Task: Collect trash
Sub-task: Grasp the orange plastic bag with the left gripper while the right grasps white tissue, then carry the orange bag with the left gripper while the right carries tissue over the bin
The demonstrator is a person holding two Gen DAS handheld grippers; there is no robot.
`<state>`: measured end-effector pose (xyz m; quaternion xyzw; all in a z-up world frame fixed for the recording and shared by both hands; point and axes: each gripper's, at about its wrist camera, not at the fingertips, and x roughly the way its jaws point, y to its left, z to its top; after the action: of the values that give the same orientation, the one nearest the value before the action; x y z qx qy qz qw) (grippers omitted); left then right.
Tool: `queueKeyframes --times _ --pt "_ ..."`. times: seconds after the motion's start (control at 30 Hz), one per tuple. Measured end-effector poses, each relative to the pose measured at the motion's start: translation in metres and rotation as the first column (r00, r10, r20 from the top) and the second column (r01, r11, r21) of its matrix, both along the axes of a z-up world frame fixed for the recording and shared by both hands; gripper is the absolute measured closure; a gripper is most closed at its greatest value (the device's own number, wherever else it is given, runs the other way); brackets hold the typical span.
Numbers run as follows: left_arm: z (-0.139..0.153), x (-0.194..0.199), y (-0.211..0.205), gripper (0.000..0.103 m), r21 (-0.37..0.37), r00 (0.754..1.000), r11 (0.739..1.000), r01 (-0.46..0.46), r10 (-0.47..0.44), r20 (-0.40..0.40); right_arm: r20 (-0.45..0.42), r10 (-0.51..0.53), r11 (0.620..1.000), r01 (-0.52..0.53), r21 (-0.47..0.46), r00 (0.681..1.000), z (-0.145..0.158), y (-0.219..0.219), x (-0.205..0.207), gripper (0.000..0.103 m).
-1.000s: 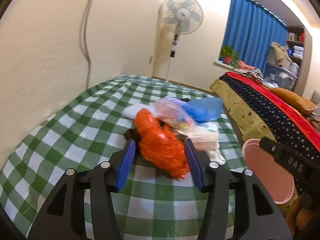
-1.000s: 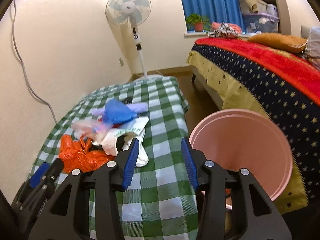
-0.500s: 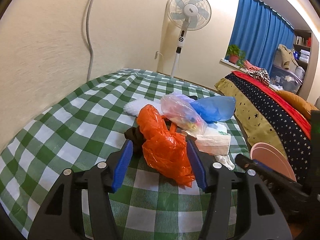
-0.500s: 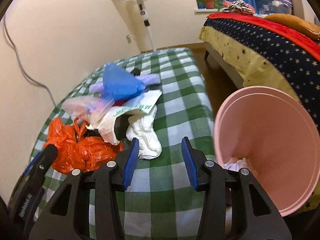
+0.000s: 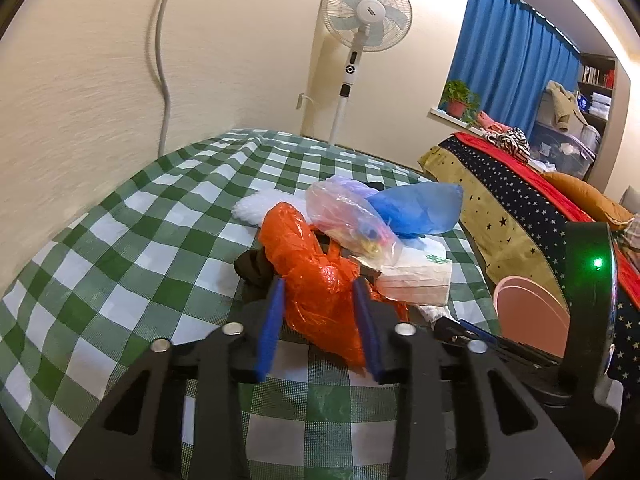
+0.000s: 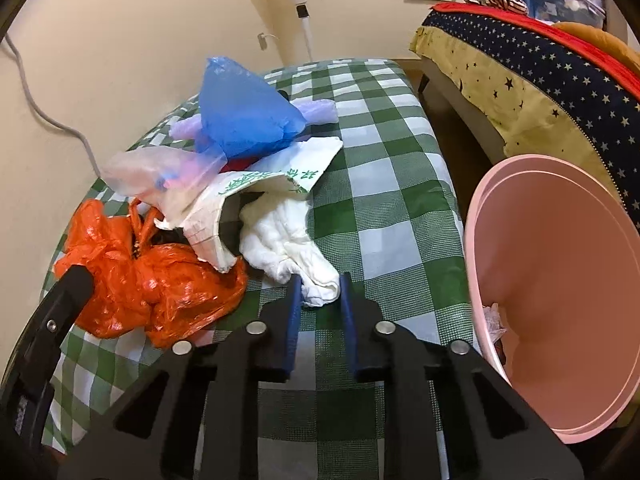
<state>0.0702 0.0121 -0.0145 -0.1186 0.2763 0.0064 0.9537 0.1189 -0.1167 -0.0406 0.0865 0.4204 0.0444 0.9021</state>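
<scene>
Glossy crinkled plastic orange bag (image 5: pixel 320 292), woven checked tablecloth (image 5: pixel 120 240)

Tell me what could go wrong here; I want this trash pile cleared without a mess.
The left gripper is closing on the orange bag, which lies under the clear bag and tissue pack; lifting may drag those off. The right gripper is closing on only the tip of the white cloth, so it may slip before the pink bin.

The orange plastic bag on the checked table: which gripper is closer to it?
Left. The left gripper is closing around the orange bag; the right gripper is beside it, closing on the white cloth.
</scene>
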Motion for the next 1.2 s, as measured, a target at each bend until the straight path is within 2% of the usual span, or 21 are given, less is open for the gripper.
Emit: queueKeyframes --times 0.03,0.33,0.7,1.2 --pt "0.001 0.000 0.000 0.077 0.001 1.000 1.000 0.001 -0.001 0.003 0.005 0.002 1.000 -0.002 -0.002 1.000 0.002 0.000 -0.002 0.086" --pt "0.013 -0.011 0.003 0.085 0.003 1.000 1.000 -0.006 0.005 0.029 0.039 -0.023 0.999 0.025 -0.034 0.999 0.022 -0.012 -0.025 0.087" --pt "0.034 -0.033 0.001 0.088 0.017 0.998 1.000 0.002 -0.003 0.070 0.083 -0.098 0.993 0.103 -0.053 0.992 0.044 -0.038 -0.060 0.088" --pt "0.050 -0.054 -0.002 0.088 0.017 0.993 0.999 0.034 -0.036 0.111 0.173 -0.105 0.990 0.120 -0.078 0.979 0.074 -0.041 -0.089 0.088"
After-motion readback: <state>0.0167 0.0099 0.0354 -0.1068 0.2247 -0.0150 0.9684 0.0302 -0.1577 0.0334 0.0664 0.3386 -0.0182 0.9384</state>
